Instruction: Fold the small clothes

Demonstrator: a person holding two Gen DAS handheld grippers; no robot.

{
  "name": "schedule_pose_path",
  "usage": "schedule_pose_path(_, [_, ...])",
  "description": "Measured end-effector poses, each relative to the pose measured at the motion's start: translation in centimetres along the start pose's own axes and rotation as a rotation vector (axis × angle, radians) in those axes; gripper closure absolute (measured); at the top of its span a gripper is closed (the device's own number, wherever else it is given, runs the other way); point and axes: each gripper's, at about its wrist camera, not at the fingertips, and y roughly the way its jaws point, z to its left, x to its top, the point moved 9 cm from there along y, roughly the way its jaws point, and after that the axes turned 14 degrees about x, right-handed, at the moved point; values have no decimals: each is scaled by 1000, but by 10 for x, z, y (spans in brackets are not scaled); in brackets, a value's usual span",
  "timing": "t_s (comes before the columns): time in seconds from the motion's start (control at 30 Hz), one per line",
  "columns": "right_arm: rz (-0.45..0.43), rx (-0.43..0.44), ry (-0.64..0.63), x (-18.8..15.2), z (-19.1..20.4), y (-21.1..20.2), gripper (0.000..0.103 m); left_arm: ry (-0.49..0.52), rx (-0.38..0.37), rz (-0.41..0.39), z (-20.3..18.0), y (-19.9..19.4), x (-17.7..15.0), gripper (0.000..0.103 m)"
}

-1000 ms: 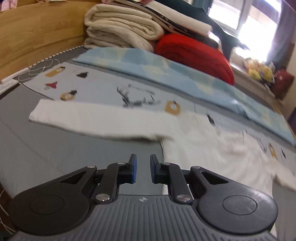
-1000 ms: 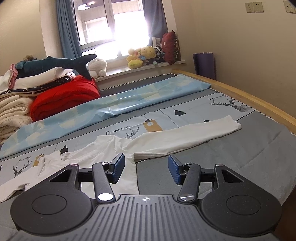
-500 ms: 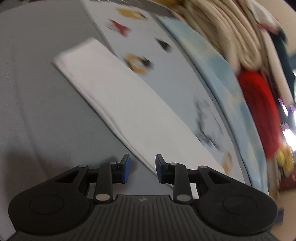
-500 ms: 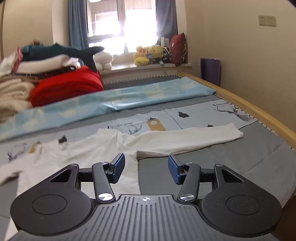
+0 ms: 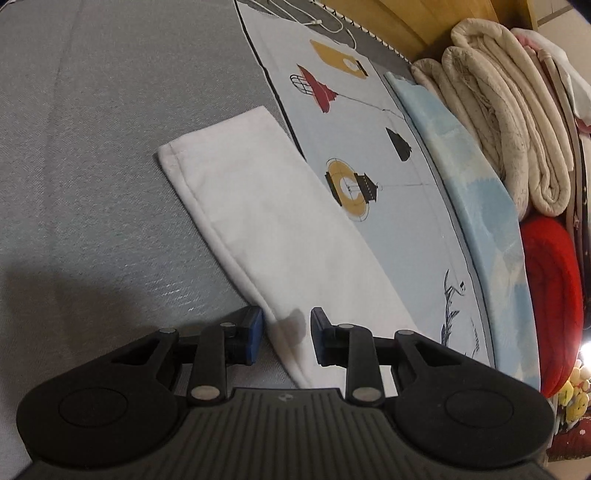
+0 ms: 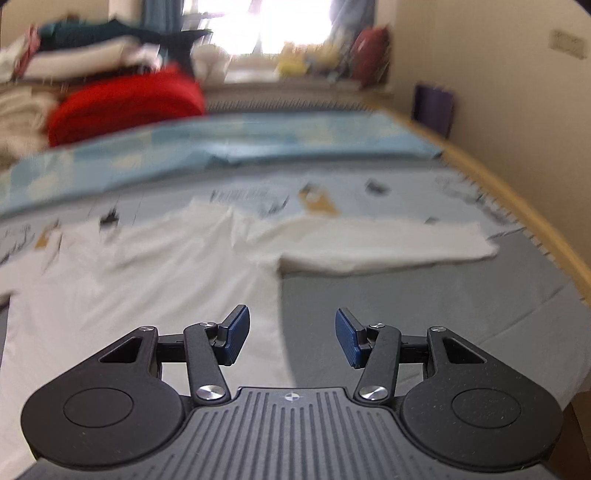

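Observation:
A small white long-sleeved shirt (image 6: 155, 266) lies spread flat on the grey bed sheet (image 6: 424, 314). Its right sleeve (image 6: 388, 243) stretches toward the bed's wooden edge. Its left sleeve (image 5: 273, 229) shows in the left wrist view, cuff at the far end. My left gripper (image 5: 286, 338) is open, low over this sleeve, its jaws straddling the sleeve's near edge. My right gripper (image 6: 291, 338) is open wide and empty, above the shirt's lower right side edge.
A printed pale-blue sheet (image 5: 354, 122) and a light-blue blanket (image 5: 476, 206) lie beyond the shirt. Folded cream quilts (image 5: 509, 122) and a red cushion (image 5: 554, 302) are stacked at the back. A wooden bed rail (image 6: 517, 206) runs on the right. A white cable (image 5: 325, 26) lies near the headboard.
My left gripper turned and dropped toward the left sleeve and opened wider around its edge. My right gripper moved lower and closer to the shirt; its view is now blurred.

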Motion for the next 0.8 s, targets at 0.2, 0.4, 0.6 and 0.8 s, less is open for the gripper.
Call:
schedule_pose_path(0.2, [195,98,-97,13,76,69,49,71,48,-69,-17,-5,-4,100])
schedule_pose_path(0.4, [196,214,-165,36,146,112,49,233,-18,-228,-92,-64,-29,100])
schedule_pose_path(0.6, [207,187,-28,37,137,137,51,581,-278,-267,-220,-143,-159,100])
schedule_pose_path(0.8, [189,178,146,39,99,156,55,1015,-611,81,-280,-196,-392,87])
